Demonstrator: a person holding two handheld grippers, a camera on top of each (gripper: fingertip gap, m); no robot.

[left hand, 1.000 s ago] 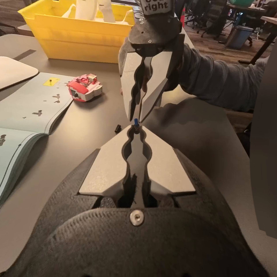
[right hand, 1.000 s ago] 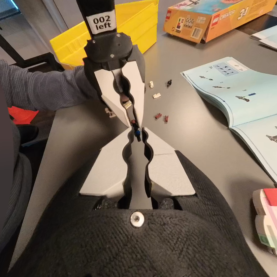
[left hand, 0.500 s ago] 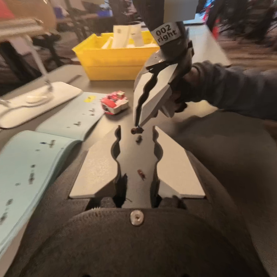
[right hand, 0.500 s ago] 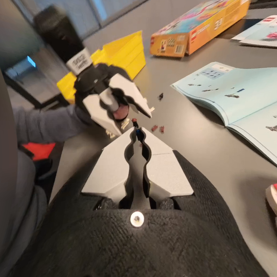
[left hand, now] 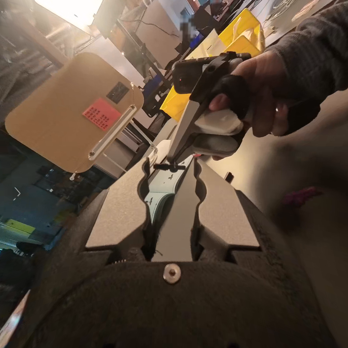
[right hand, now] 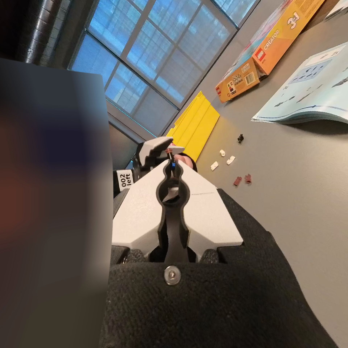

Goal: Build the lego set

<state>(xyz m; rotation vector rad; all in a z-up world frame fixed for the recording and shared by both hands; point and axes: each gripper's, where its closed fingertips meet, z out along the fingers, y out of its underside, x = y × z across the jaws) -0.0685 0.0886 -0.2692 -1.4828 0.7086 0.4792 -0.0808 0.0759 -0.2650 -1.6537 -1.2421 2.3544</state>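
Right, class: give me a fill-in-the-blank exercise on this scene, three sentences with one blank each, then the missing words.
1. The right gripper is shut on a thin black pin whose far end carries a small ____ cap.
2. The left gripper's fingers stand ____, gripping nothing.
3. Two dark red pieces lie on the grey table near three ____ pieces.

Missing words: red; open; white

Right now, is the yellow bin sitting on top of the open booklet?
No, the yellow bin stands on the grey table, apart from the open booklet.
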